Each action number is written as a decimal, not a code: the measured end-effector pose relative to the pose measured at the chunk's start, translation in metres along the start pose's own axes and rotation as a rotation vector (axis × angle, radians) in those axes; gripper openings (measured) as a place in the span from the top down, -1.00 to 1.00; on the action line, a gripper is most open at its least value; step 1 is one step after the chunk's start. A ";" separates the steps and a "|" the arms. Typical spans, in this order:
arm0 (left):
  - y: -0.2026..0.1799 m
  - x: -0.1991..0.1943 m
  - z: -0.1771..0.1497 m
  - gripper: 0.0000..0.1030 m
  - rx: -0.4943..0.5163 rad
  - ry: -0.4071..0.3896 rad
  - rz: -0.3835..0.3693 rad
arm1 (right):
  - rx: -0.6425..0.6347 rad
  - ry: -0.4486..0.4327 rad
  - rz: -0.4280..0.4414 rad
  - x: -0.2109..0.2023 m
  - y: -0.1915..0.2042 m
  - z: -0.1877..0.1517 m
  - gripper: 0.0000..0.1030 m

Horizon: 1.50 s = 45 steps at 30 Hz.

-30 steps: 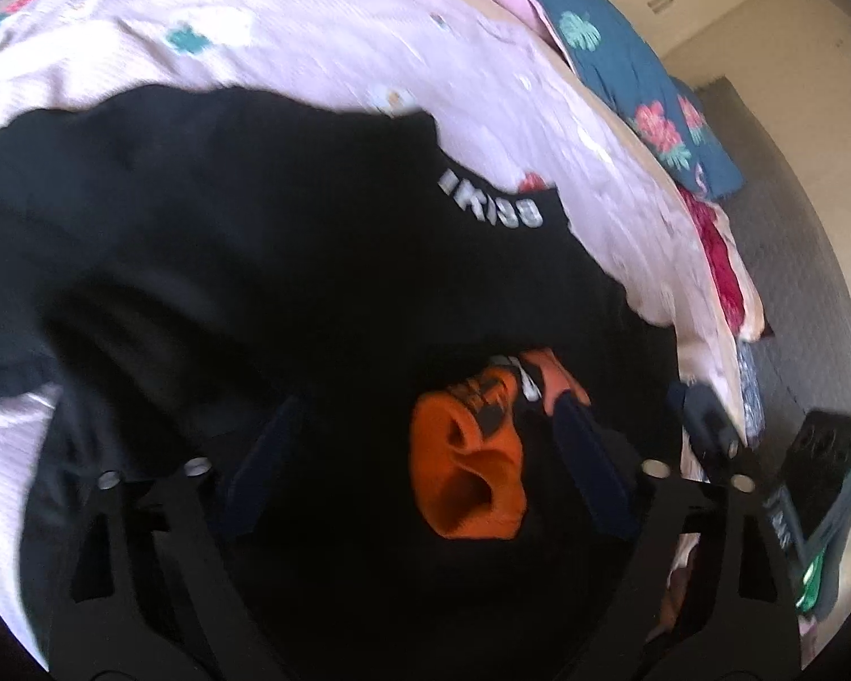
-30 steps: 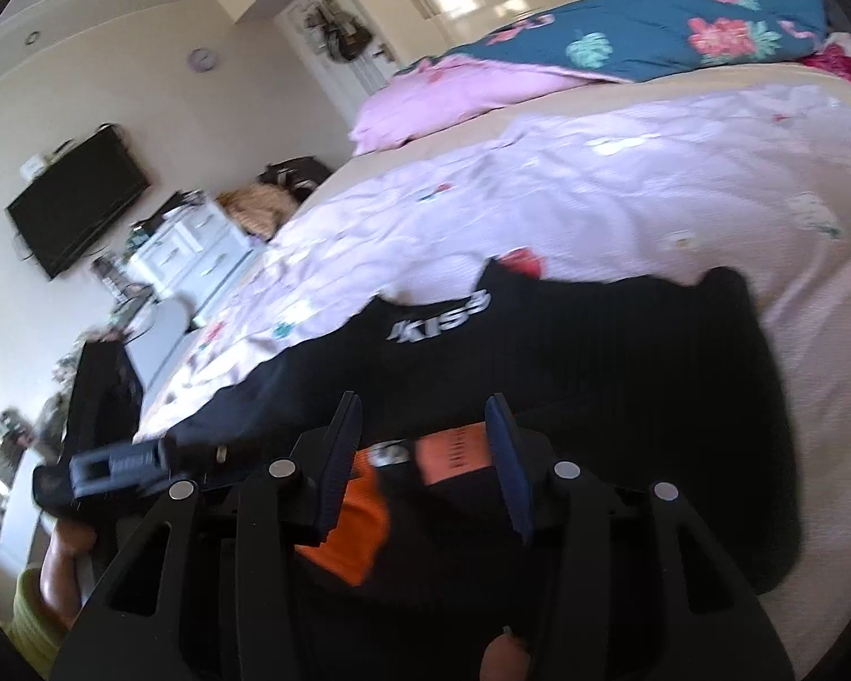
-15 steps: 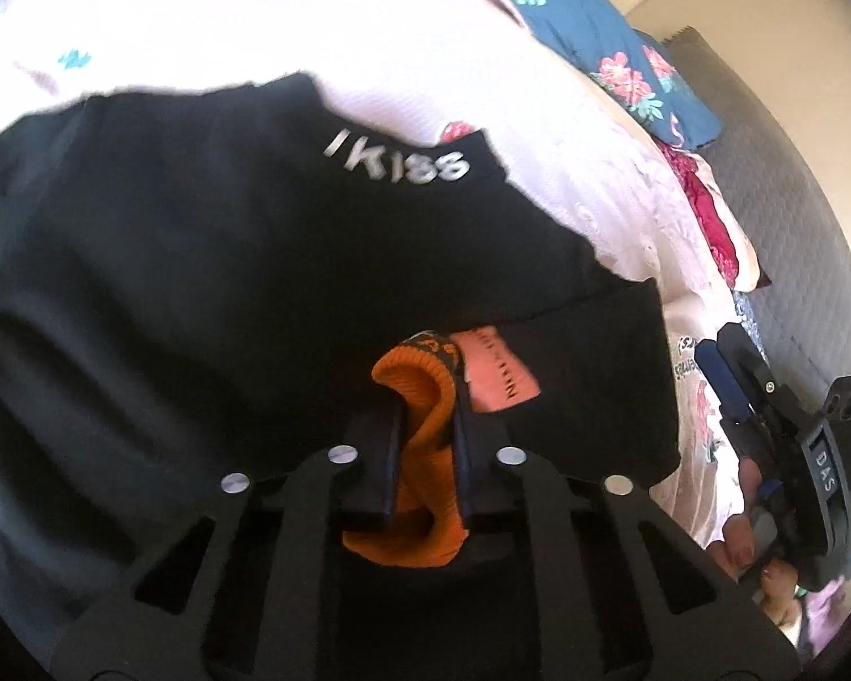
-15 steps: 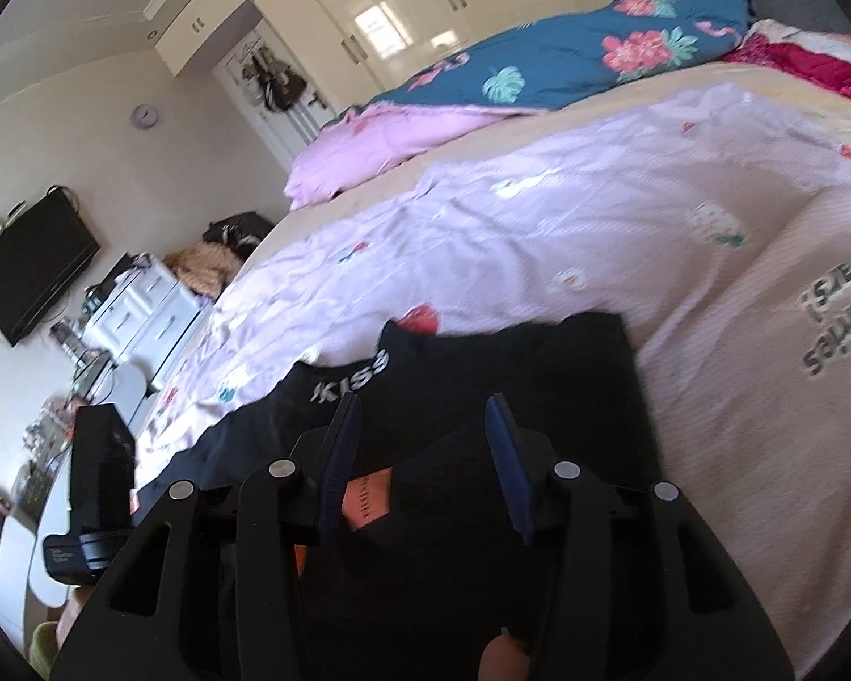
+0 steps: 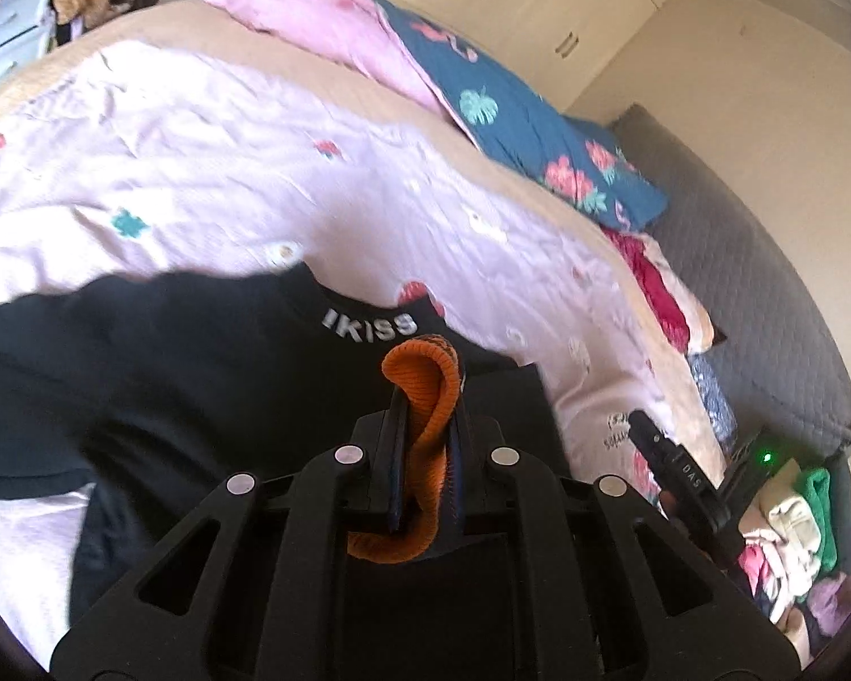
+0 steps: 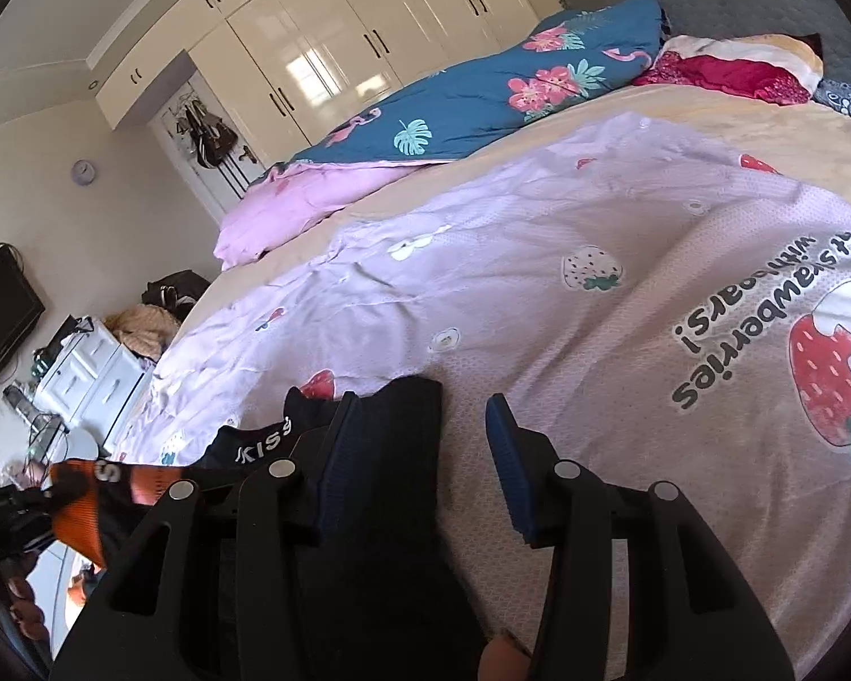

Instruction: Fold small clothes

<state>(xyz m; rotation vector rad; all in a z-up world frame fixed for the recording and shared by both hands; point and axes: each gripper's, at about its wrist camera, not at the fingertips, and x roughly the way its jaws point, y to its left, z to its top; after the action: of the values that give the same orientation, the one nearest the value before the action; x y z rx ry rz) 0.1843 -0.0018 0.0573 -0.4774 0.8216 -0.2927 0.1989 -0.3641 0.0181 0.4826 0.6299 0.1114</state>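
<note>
Pinching a ribbed orange cuff, the left gripper has its jaws clamped; the right gripper's jaws stand apart above black fabric.

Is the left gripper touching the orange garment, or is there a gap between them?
Touching. The left wrist view shows the left gripper shut on the orange garment: both fingers press the folded orange cloth between them, with no gap visible.

Daylight is flooding the bed and glaring off glossy wardrobe doors; fisheye edges are curving and darkening, while the black garment is blurring.
</note>
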 end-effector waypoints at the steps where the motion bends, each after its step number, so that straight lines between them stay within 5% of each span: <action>1: 0.002 -0.003 0.000 0.90 -0.001 -0.006 0.007 | -0.003 0.004 -0.002 0.001 0.001 0.000 0.13; 17: 0.062 0.009 -0.012 0.88 -0.078 0.050 0.139 | -0.187 0.088 0.024 0.025 0.051 -0.021 0.12; 26: 0.058 -0.010 -0.013 0.67 0.009 -0.032 0.293 | -0.296 0.165 0.048 0.039 0.078 -0.040 0.06; 31: 0.056 0.019 -0.026 0.51 0.030 0.074 0.273 | -0.372 0.233 0.048 0.051 0.094 -0.055 -0.03; 37: 0.069 0.052 -0.058 0.26 0.069 0.190 0.366 | -0.427 0.299 0.040 0.062 0.103 -0.070 -0.18; 45: 0.079 0.053 -0.070 0.25 0.079 0.182 0.354 | -0.417 0.416 -0.108 0.086 0.083 -0.091 -0.37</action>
<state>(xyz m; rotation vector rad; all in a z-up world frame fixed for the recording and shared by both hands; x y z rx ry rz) 0.1711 0.0235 -0.0572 -0.2262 1.0499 -0.0408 0.2181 -0.2334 -0.0530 0.0164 1.0112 0.2384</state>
